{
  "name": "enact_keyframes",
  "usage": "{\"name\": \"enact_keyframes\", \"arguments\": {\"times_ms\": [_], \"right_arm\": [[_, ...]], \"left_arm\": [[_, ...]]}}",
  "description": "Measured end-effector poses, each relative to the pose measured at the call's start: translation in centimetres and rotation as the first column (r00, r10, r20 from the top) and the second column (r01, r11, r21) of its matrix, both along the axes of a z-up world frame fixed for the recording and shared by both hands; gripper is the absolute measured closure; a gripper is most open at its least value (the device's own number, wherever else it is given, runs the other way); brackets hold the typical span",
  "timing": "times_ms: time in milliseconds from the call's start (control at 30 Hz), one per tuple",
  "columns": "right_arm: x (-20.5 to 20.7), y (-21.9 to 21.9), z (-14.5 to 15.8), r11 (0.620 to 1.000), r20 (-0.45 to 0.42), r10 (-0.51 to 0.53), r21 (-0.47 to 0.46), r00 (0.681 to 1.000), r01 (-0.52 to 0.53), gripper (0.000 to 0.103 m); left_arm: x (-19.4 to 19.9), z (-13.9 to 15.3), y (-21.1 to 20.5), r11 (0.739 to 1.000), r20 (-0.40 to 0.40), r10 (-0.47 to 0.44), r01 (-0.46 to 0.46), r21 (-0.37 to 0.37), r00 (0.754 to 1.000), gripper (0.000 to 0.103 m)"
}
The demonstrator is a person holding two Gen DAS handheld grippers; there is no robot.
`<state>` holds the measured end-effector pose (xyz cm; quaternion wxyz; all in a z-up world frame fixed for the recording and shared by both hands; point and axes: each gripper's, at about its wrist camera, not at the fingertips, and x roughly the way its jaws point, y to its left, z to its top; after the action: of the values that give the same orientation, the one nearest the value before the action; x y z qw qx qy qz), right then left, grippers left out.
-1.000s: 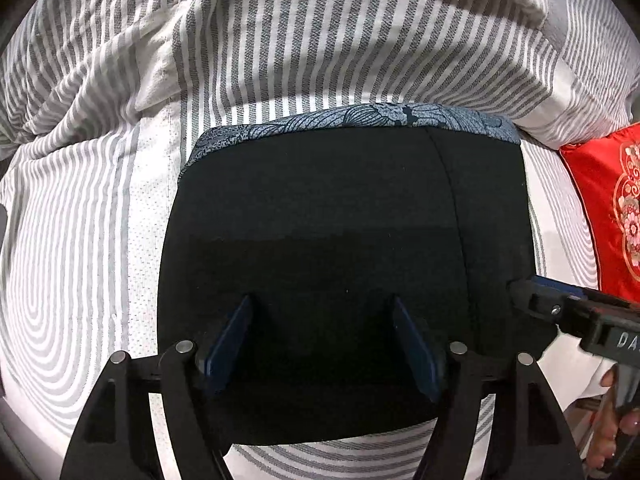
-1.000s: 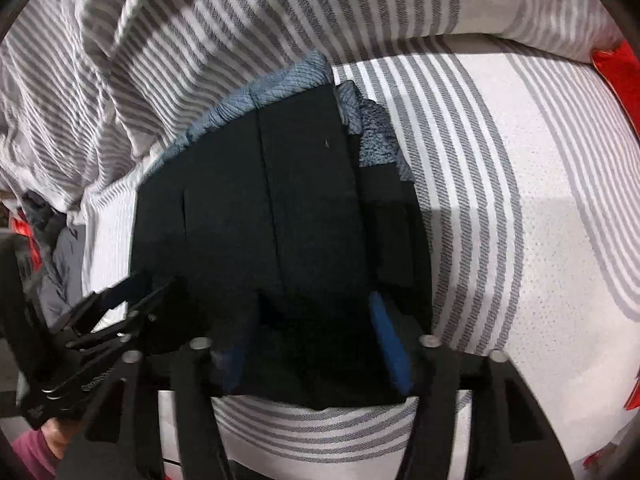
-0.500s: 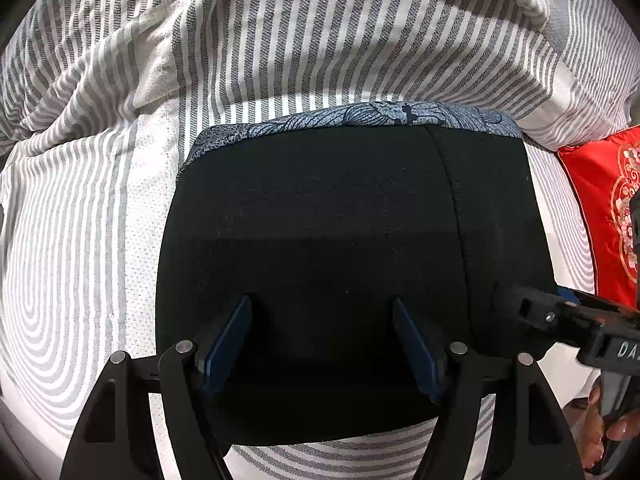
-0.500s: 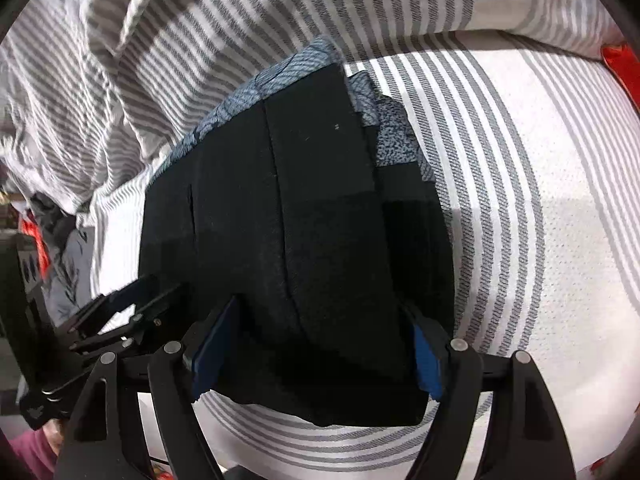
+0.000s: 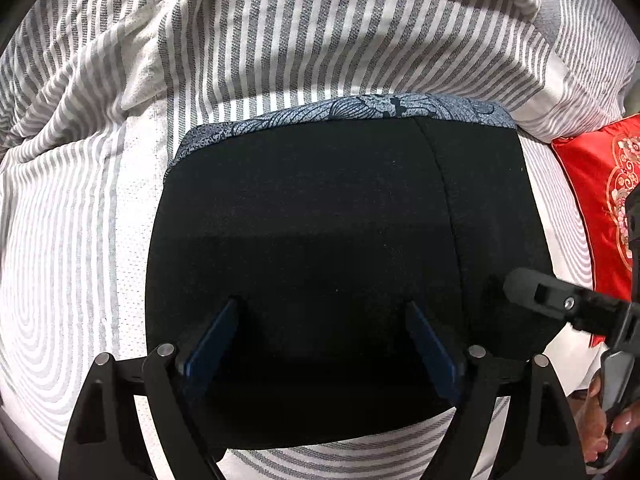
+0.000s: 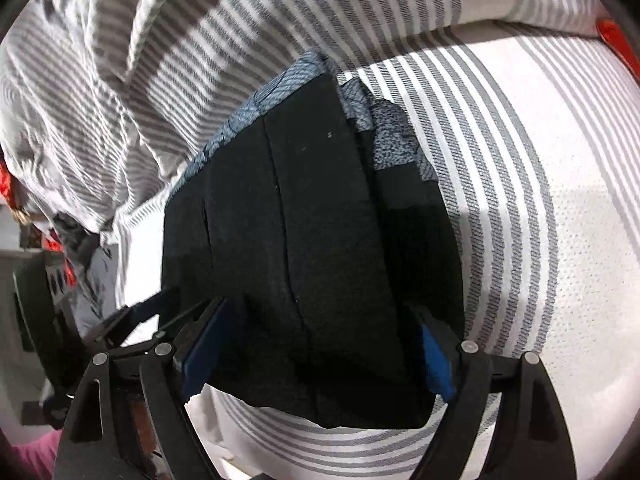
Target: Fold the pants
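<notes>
The black pants (image 5: 312, 240) lie folded into a compact rectangle on the striped bed, with a blue-grey patterned band (image 5: 360, 110) along the far edge. My left gripper (image 5: 322, 316) is open, its blue pads spread just over the near part of the fold. In the right wrist view the pants (image 6: 312, 220) show stacked layers with patterned cloth at the far right corner. My right gripper (image 6: 320, 320) is open, its pads astride the near end of the fold. The right gripper's tip (image 5: 536, 288) shows at the pants' right edge in the left wrist view.
The striped grey and white sheet (image 5: 72, 260) covers the bed, with a rumpled striped duvet (image 5: 280, 28) behind the pants. A red embroidered cushion (image 5: 596, 200) lies at the right. Clutter (image 6: 60, 248) sits off the bed's left side in the right wrist view.
My right gripper opened from around the pants' near edge and drew back a little. My left gripper stayed open and nearly still. The pants lie flatter.
</notes>
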<state>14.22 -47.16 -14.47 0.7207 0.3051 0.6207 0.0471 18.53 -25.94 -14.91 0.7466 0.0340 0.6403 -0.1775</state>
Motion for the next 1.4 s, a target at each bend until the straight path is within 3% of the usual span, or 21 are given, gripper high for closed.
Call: {"name": "enact_keyframes", "arguments": {"times_ms": [333,567,667,733,833,1000,1133,1400], "right_arm": [[-1.3,-0.7,1.4,0.995,-0.017,-0.095,0.032,0.995,0.095,0.016],[-3.0,-0.3,4.9,0.990,0.014,-0.080,-0.116,0.997,0.081,0.016],[-3.1,0.9,6.6,0.979,0.050,-0.015,-0.201,0.999,0.025,0.031],[-3.0,1.6,7.3,0.975,0.067,0.011,-0.223,0.998,0.005,0.062],[-2.8,2.3,7.1,0.975,0.062,0.028,-0.220,0.998,-0.013,0.078],[-2.2,2.2,1.5,0.978,-0.086,0.040,-0.203,0.996,-0.057,0.079],[-1.9,1.4,1.3,0.986,-0.072,0.034,-0.160,0.997,-0.045,0.079],[-2.1,2.1,1.4,0.982,-0.070,0.057,-0.177,0.996,-0.069,0.077]], "left_arm": [[-0.5,1.5,2.3,0.997,0.036,0.075,-0.075,0.014,0.997,0.017],[-1.1,2.3,5.9,0.993,0.061,0.099,-0.103,0.061,0.993,0.017],[-1.4,2.0,6.6,0.991,0.059,0.097,-0.102,0.088,0.994,0.017],[-1.7,1.7,6.9,0.990,0.050,0.100,-0.104,0.094,0.994,0.017],[-2.1,1.3,7.0,0.990,0.043,0.105,-0.109,0.091,0.994,0.017],[-2.1,0.0,6.8,0.992,0.011,0.103,-0.104,0.073,0.995,0.017],[-1.9,-0.4,6.4,0.993,0.013,0.106,-0.106,0.060,0.994,0.016],[-2.1,-0.4,6.0,0.993,0.010,0.102,-0.102,0.056,0.995,0.015]]}}
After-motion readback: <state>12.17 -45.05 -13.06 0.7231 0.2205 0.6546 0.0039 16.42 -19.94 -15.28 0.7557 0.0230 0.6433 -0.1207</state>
